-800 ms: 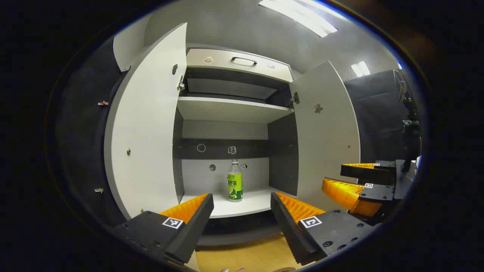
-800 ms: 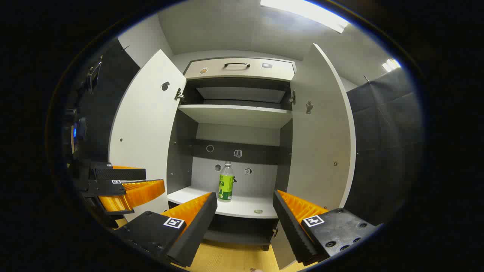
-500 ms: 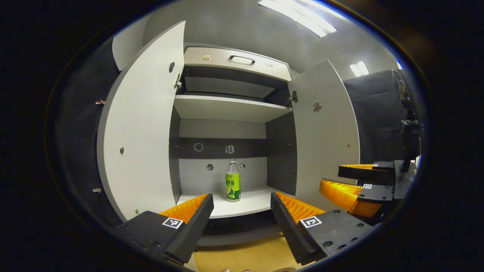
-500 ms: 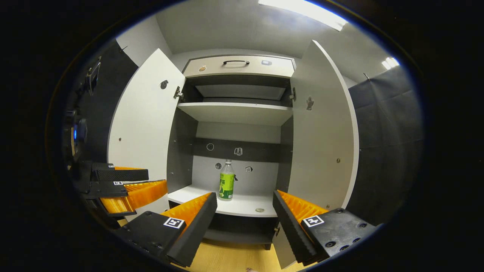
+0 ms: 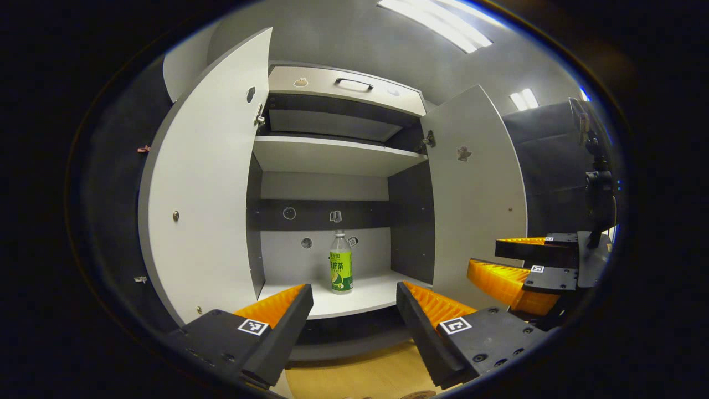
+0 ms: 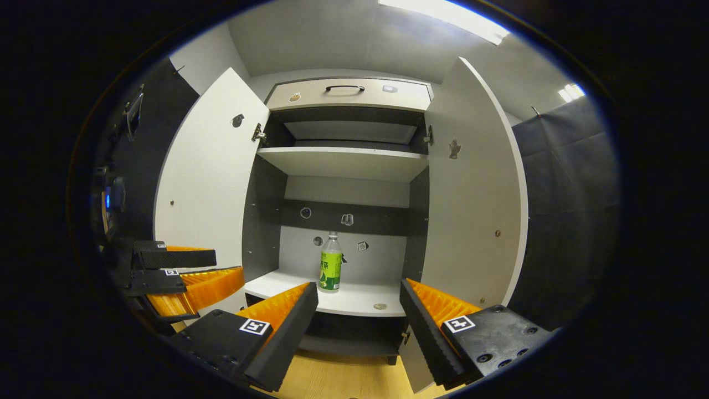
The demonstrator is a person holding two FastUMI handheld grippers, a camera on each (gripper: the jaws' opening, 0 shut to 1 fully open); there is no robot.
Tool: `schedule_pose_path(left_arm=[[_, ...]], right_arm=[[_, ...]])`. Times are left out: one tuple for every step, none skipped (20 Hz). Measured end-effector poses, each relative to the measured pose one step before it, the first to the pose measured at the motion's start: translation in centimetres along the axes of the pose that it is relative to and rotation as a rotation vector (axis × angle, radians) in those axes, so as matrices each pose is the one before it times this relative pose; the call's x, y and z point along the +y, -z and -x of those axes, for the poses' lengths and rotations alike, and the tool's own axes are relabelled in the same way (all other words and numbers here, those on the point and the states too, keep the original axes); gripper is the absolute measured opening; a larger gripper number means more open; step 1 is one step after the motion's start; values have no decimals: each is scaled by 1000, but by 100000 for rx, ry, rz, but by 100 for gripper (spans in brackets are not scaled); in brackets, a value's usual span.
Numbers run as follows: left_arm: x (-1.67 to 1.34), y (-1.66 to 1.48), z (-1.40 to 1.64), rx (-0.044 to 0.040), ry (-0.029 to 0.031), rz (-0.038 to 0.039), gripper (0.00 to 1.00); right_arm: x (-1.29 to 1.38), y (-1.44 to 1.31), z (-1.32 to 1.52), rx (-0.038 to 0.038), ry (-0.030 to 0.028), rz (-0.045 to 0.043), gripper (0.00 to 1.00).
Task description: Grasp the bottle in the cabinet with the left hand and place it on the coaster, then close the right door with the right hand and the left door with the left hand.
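A clear bottle (image 5: 341,266) with a green label stands upright on the lower shelf (image 5: 376,296) of the open cabinet, also seen as the bottle (image 6: 330,266) in the right gripper view. My left gripper (image 5: 354,299) is open, in front of the cabinet and well short of the bottle, nothing between its fingers. My right gripper (image 6: 359,295) is open too, level with the shelf front. The left door (image 5: 205,194) and right door (image 5: 476,194) both stand wide open. The right gripper (image 5: 487,256) hangs beside the right door; the left gripper (image 6: 227,265) sits before the left door (image 6: 210,194).
An empty upper shelf (image 5: 332,155) and a drawer with a dark handle (image 5: 354,84) sit above. A small round disc (image 6: 379,306) lies near the lower shelf's front. A wooden surface (image 5: 360,377) lies below the cabinet. Black cloth walls flank both sides.
Both cameras have drifted a little nearer the cabinet, so it looks slightly larger. The bottle and doors have not moved. Both grippers stay open.
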State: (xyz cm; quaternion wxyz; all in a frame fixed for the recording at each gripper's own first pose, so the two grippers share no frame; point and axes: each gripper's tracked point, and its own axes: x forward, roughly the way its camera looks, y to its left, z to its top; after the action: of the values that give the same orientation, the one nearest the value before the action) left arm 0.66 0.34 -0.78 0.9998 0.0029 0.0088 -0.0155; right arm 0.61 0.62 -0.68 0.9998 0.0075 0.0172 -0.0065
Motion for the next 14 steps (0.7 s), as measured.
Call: schedule_pose_path(left_arm=[[98, 98, -15, 191, 729, 105, 96], [33, 157, -106, 263, 792, 440, 96], [38, 79, -97, 74, 776, 863, 96], [-30, 228, -175, 186, 989, 997, 96], [72, 38, -270, 60, 713, 880, 96], [124, 93, -249, -19, 421, 676, 96], [140, -62, -380, -127, 228, 357, 96], [82, 70, -498, -114, -219, 149, 96], [19, -77, -584, 45, -340, -34, 96], [-113, 24, -685, -253, -220, -219, 96], [-157, -107, -738, -281, -132, -313, 96], [-89, 33, -976, -74, -608, -411, 96], [-49, -74, -986, -332, -788, -507, 96], [-88, -126, -1017, -240, -792, -698, 96]], right_arm=[[67, -74, 65, -241, 407, 348, 98], [-49, -83, 103, -367, 890, 747, 98], [-238, -55, 53, -386, 1072, 1019, 98], [-120, -46, 101, -311, 1085, 1147, 98], [-155, -65, 81, -225, 1025, 956, 98], [-148, -45, 74, -172, 518, 536, 98], [-56, 37, 25, 127, 170, 82, 98], [-57, -14, 91, -117, -505, -305, 98], [-88, -76, -138, -176, -455, 25, 97], [-308, 3, -281, -505, -179, 747, 97], [-404, -71, -453, -756, -85, 1059, 97], [-339, 143, -517, -278, -384, 641, 98], [-170, 121, -554, -300, -1186, -370, 97], [-101, 149, -581, -102, -1471, -1012, 97]])
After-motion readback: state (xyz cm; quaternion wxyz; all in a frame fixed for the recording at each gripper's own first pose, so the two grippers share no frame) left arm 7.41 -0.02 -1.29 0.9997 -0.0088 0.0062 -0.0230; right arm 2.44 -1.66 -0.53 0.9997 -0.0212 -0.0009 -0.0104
